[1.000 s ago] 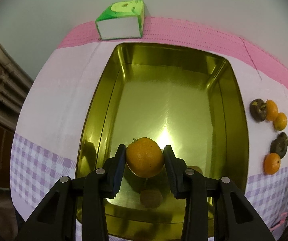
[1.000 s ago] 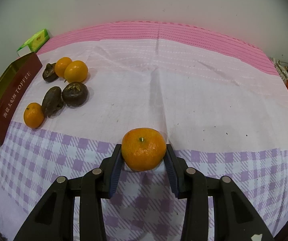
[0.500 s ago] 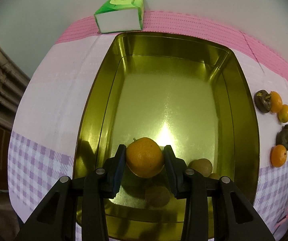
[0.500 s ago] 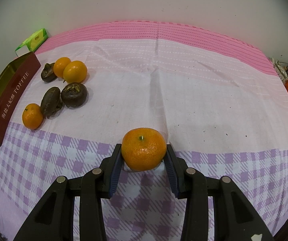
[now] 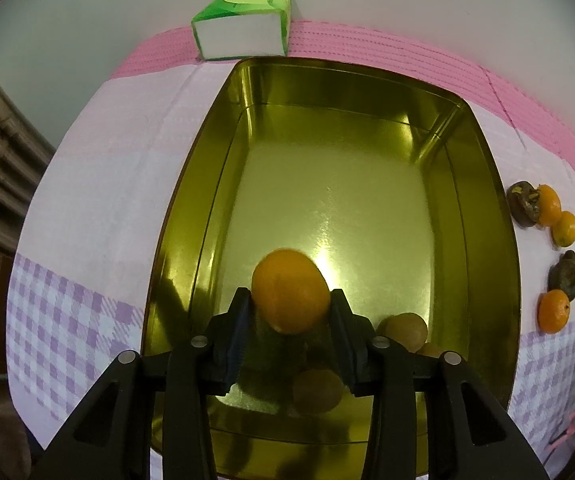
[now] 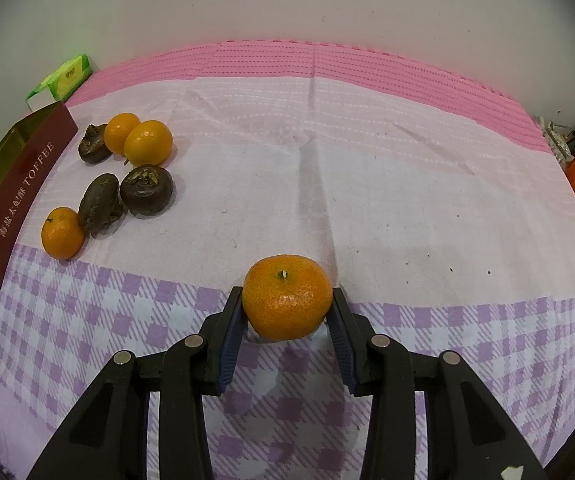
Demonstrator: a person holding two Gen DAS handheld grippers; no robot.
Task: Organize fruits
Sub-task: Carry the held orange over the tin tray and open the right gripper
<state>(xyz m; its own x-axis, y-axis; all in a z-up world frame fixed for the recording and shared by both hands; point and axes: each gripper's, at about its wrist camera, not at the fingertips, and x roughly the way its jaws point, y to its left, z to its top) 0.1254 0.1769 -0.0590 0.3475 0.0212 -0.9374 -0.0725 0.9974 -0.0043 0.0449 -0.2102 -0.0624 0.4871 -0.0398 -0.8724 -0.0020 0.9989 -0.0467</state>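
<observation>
Left tongs (image 5: pixel 290 308), jaws parting, should release a blurred round orange mandarin (image 5: pixel 289 290) low over the gold metal tin's (image 5: pixel 483 184) near end; right tongs (image 6: pixel 286 312) grip another mandarin (image 6: pixel 286 297) above the table.

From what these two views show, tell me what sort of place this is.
Probably a home table against a plain wall: a pink and lilac checked tablecloth, a toffee tin reused for fruit, and a green tissue pack at the wall.
</observation>
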